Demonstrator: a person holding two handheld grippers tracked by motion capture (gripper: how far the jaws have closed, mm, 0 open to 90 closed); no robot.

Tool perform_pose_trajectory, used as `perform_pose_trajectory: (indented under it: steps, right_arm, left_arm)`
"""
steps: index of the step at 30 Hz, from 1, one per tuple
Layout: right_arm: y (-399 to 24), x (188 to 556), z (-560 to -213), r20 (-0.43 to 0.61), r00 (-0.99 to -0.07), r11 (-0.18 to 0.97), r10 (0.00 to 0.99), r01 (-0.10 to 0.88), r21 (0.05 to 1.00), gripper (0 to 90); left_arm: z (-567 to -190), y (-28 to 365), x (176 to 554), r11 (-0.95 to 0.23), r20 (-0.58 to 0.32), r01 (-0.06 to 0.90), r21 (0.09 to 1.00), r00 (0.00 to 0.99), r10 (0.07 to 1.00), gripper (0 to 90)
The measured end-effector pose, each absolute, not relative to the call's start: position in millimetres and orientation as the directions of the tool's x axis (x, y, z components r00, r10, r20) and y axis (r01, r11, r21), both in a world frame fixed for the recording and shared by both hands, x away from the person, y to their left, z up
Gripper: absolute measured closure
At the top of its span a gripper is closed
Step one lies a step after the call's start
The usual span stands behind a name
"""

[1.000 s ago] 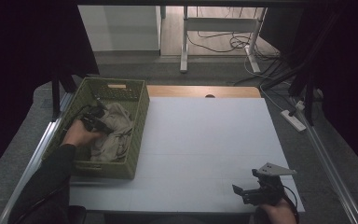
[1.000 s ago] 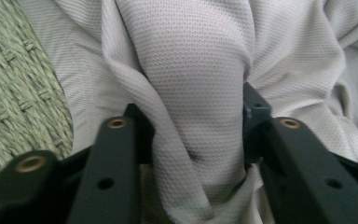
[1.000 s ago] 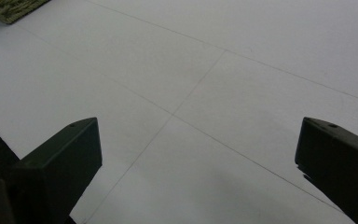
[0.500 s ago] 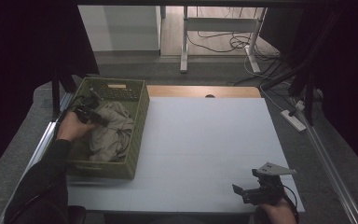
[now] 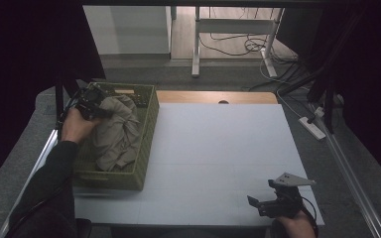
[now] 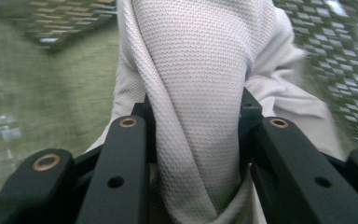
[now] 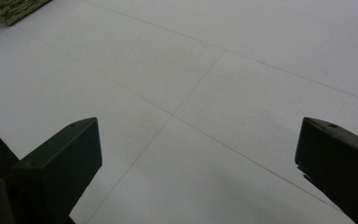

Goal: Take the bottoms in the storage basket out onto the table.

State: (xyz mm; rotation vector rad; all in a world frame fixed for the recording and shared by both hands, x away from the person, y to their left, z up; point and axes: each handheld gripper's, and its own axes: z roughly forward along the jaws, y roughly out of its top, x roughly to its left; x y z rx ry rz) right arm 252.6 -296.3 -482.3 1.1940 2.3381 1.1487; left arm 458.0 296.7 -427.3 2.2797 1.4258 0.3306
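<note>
Meanwhile, left gripper (image 5: 93, 101) fingers clamped on beige cloth (image 5: 119, 130) in green basket (image 5: 146, 130) — right gripper (image 5: 273, 201) fingers wide apart.

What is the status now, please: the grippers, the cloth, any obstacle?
Left gripper shut on beige cloth, lifting it in green basket. Right gripper open, idle over white table. Cloth partly inside basket; nothing in the way.

white table (image 5: 218, 148), power strip (image 5: 311, 128) on floor.

One overhead cam, two riding the grippers

High view looks down over the white table (image 5: 218, 148); right gripper view skims it close, sharing the green basket (image 5: 146, 124) corner.
</note>
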Motion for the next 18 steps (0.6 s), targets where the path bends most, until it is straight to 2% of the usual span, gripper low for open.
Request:
perform_pose_trajectory:
  steps: [3,4,5,6,7,8,12,14,15,16,17,18]
  right_arm:
    - [-296,253,-482,0.105,-0.622,0.344,0.776,0.558,0.755,0.9]
    - [-296,253,-482,0.105,-0.622,0.345,0.776,0.558,0.755,0.9]
    - [-296,253,-482,0.105,-0.622,0.345,0.776,0.558,0.755,0.9]
    - [-296,253,-482,0.105,-0.622,0.345,0.776,0.558,0.755,0.9]
    - [-296,253,-482,0.105,-0.622,0.345,0.776,0.558,0.755,0.9]
    - [-296,253,-482,0.105,-0.622,0.345,0.776,0.558,0.755,0.9]
    - [-296,253,-482,0.103,-0.623,0.348,0.775,0.557,0.754,0.9]
    - [-296,253,-482,0.103,-0.623,0.348,0.775,0.557,0.754,0.9]
    - [-296,253,-482,0.103,-0.623,0.348,0.775,0.557,0.754,0.9]
    - [-296,253,-482,0.103,-0.623,0.348,0.775,0.557,0.754,0.9]
    - [-296,253,-482,0.103,-0.623,0.348,0.775,0.557,0.754,0.9]
    - [-296,253,-482,0.103,-0.623,0.348,0.775,0.557,0.754,0.9]
  left_arm:
    - [-440,292,458,-0.390,-0.127,0.799,0.458,0.492,0.861,64.2]
    - [-448,289,457,-0.398,-0.192,0.804,0.441,0.518,0.834,61.3]
    - [-448,289,457,-0.398,-0.192,0.804,0.441,0.518,0.834,57.8]
    - [-458,285,456,-0.405,-0.239,0.824,0.396,0.519,0.821,54.3]
    - [-458,285,456,-0.405,-0.239,0.824,0.396,0.519,0.821,48.9]
    - [-463,283,456,-0.416,-0.245,0.828,0.375,0.521,0.818,48.9]
    - [-483,276,455,-0.429,-0.261,0.854,0.295,0.504,0.823,20.4]
    - [-494,273,454,-0.441,-0.269,0.860,0.255,0.501,0.822,11.4]
    - [-499,271,454,-0.453,-0.264,0.862,0.229,0.503,0.823,5.9]
    - [-506,264,454,-0.488,-0.219,0.855,0.176,0.517,0.827,0.0]
    - [-506,264,454,-0.488,-0.219,0.855,0.176,0.517,0.827,0.0]
    - [-507,261,452,-0.505,-0.180,0.846,0.169,0.530,0.828,0.0]
